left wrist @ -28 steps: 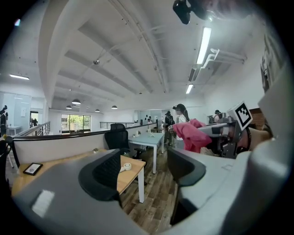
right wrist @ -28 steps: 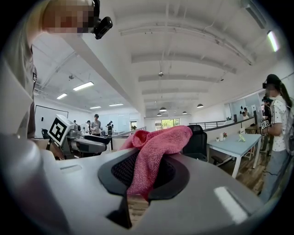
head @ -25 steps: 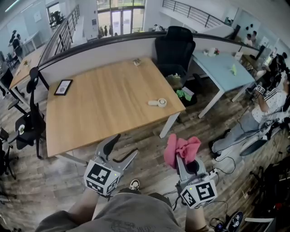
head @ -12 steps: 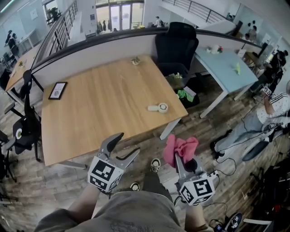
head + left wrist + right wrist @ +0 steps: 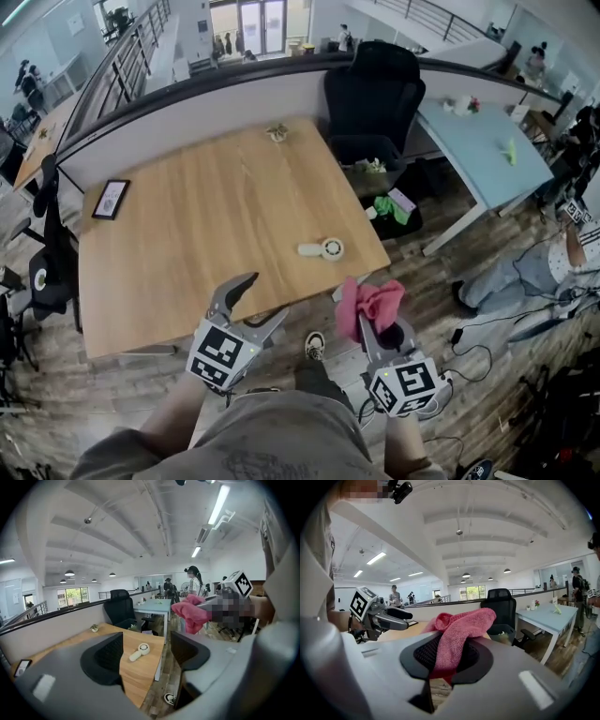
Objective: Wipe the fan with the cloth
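A small white hand-held fan [image 5: 322, 248] [image 5: 139, 652] lies flat near the right front corner of the wooden table [image 5: 187, 225]. My right gripper [image 5: 367, 317] [image 5: 449, 657] is shut on a pink cloth [image 5: 370, 305] [image 5: 459, 629], bunched above its jaws, just off the table's front right corner. My left gripper [image 5: 251, 303] [image 5: 146, 654] is open and holds nothing; it hangs at the table's front edge, left of the fan. The fan shows between its jaws, well ahead of them.
A framed picture [image 5: 110, 199] lies at the table's left edge and a small plant [image 5: 277, 133] at its far edge. A black office chair [image 5: 373, 94] and a bin [image 5: 375, 176] stand beyond the right corner. A light blue desk [image 5: 483, 141] is at right, with a person sitting on the floor [image 5: 553, 267].
Both grippers have come forward toward the table's front edge, the pink cloth still in the right one. The table and fan now lie closer and lower in the head view.
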Action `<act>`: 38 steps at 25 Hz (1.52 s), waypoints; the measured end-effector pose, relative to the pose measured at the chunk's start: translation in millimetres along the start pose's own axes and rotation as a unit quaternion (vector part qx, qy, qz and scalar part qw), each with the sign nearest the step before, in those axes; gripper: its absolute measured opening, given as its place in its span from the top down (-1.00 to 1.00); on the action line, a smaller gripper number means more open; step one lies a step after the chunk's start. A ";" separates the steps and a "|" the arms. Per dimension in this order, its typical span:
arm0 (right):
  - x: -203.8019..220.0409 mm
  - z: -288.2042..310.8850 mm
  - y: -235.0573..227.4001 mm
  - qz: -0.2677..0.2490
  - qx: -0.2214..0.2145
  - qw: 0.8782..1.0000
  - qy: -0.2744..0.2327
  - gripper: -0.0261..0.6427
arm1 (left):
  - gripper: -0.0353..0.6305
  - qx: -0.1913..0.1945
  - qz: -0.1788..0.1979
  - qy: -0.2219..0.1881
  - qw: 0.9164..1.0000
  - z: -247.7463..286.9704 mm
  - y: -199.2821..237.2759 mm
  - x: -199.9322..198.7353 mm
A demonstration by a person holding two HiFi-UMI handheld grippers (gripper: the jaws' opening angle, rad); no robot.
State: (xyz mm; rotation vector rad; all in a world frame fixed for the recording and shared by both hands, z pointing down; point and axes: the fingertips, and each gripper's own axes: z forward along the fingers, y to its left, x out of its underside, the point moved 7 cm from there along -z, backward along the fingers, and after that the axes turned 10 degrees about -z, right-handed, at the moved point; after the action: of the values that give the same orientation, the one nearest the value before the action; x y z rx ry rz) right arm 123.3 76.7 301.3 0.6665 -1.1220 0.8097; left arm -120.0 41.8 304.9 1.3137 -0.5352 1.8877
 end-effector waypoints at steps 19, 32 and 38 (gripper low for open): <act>57.2 171.2 -130.5 0.000 -0.130 0.987 0.098 0.74 | -0.06 -0.006 0.055 0.146 0.988 200.3 58.4 30.9; 84.6 220.3 -132.6 0.020 -0.118 0.981 0.154 0.74 | -0.06 0.065 0.114 0.255 0.958 260.0 92.9 91.4; 96.4 239.3 -125.1 0.032 -0.097 0.979 0.175 0.74 | -0.06 0.106 0.124 0.276 0.947 282.3 104.6 118.0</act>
State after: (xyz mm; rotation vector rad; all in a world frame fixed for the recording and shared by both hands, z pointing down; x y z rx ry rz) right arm 126.5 -163.5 457.7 0.3104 -0.8894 0.8225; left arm -53.0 -180.5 530.1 0.8012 -0.2125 2.4546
